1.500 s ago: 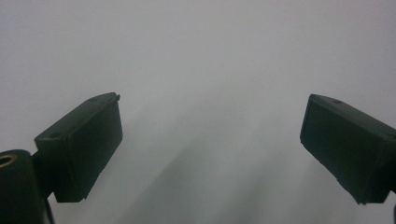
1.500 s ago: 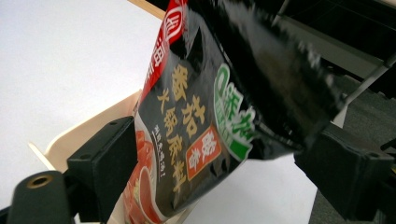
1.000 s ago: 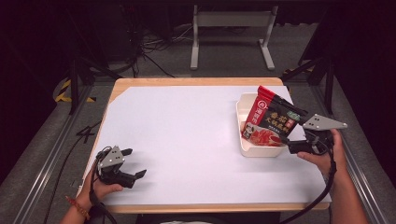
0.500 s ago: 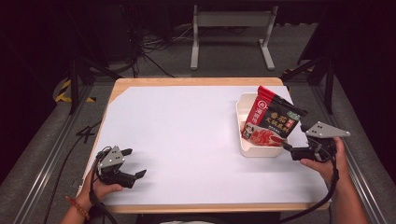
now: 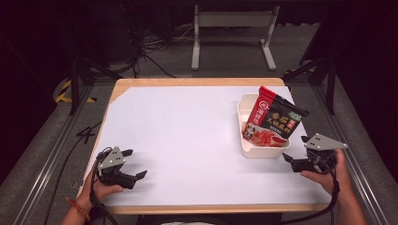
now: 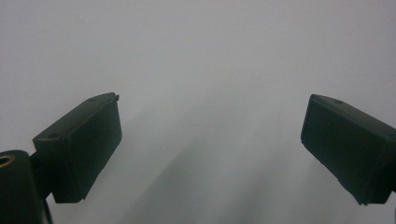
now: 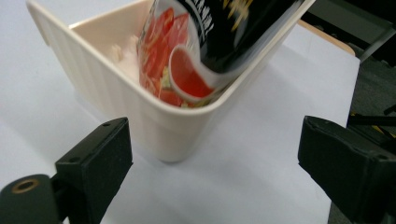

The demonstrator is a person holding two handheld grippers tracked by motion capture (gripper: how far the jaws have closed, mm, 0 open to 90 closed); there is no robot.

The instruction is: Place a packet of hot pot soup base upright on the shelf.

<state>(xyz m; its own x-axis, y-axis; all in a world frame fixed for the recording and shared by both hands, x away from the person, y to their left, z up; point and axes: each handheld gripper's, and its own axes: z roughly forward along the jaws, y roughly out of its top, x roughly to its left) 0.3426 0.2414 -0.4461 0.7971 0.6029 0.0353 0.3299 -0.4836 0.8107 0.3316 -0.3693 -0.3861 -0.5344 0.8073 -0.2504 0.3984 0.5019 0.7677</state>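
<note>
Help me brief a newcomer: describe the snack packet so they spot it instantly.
Find the white-covered table and look to its right side for the cream tray. The packet stands tilted inside it, glossy red and black with pictured red food, and it is the table's brightest item.

I'm seeing my left hand-held gripper (image 6: 210, 149) hovering with jaws spread wide, nothing between them, over the plain white surface (image 6: 210, 56).
</note>
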